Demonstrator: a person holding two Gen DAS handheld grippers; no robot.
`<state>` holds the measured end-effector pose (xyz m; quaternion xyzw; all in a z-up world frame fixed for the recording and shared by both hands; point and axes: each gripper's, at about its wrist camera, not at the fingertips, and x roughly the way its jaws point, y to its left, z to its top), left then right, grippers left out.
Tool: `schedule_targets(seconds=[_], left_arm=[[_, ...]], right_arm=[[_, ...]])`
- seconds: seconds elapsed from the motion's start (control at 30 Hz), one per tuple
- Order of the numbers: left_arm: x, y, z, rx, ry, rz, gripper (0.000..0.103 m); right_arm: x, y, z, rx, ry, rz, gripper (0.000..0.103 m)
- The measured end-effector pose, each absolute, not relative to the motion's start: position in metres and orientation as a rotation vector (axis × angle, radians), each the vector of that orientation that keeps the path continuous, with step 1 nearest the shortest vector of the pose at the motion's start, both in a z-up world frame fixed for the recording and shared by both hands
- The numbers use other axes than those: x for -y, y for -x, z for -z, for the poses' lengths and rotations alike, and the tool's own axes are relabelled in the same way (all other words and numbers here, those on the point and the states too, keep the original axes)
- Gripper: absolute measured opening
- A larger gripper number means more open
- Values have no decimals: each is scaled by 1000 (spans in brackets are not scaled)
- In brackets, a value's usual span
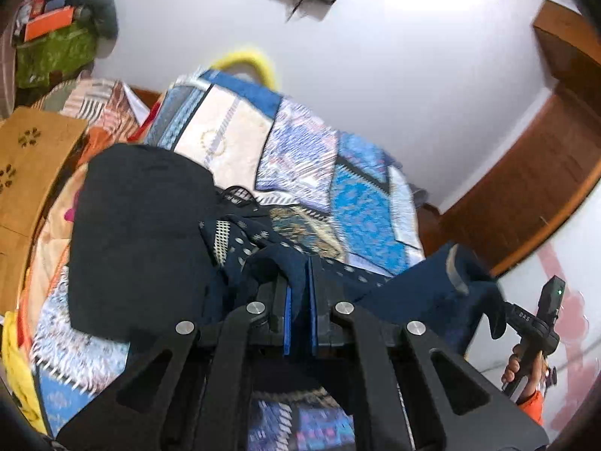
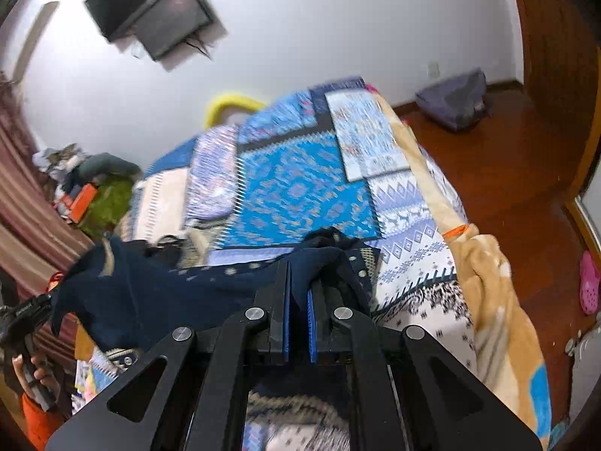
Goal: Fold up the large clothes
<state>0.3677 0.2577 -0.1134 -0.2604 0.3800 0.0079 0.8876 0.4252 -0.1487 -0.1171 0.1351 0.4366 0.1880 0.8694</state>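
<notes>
A dark navy garment [image 1: 405, 293] with white dotted and checked trim is stretched between both grippers above the bed. My left gripper [image 1: 300, 282] is shut on one edge of it, the cloth pinched between the blue pads. In the right wrist view my right gripper [image 2: 299, 282] is shut on the other edge of the navy garment [image 2: 157, 293], which sags leftward to the other handheld gripper [image 2: 22, 319]. The right gripper's handle [image 1: 533, 323] and a hand show at the right of the left wrist view. A black garment [image 1: 139, 240] lies on the bed to the left.
The bed wears a blue patchwork quilt [image 2: 300, 188] with a tan blanket [image 2: 496, 300] hanging off its right side. A brown cardboard box [image 1: 33, 173] sits at the left. A grey bag [image 2: 454, 99] and a pink shoe [image 2: 588, 282] are on the wooden floor.
</notes>
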Motion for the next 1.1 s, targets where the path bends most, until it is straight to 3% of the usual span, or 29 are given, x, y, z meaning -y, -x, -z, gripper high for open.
schedule_targets(seconds=[0.27, 0.37, 0.4, 0.43, 0.5, 0.53, 0.57, 0.83, 0.97, 1.1], left_arm=[[-265, -420, 187, -990, 460, -102, 8], [-268, -415, 190, -1000, 464, -83, 13], [-267, -413, 188, -1002, 459, -74, 14], [-265, -409, 184, -1008, 445, -66, 18], [-260, -401, 176, -1019, 406, -64, 34], [-256, -395, 169, -1011, 372, -68, 47], [-253, -390, 163, -997, 341, -72, 53], [-211, -350, 134, -944, 146, -24, 60], [-179, -347, 154, -970, -9, -37, 72], [-153, -351, 183, -1018, -106, -28, 73]], right_arm=[[142, -459, 171, -1057, -213, -362, 8], [147, -462, 178, -1146, -234, -359, 20], [149, -461, 179, -1165, -227, -343, 28], [153, -456, 176, -1163, -216, -329, 36], [160, -444, 165, -1125, -178, -318, 40], [163, -437, 158, -1107, -160, -313, 41], [164, -434, 155, -1096, -151, -313, 41], [133, -381, 119, -1029, -10, -450, 42], [96, -364, 126, -1035, 36, -543, 43], [63, -358, 149, -1073, 73, -605, 43]])
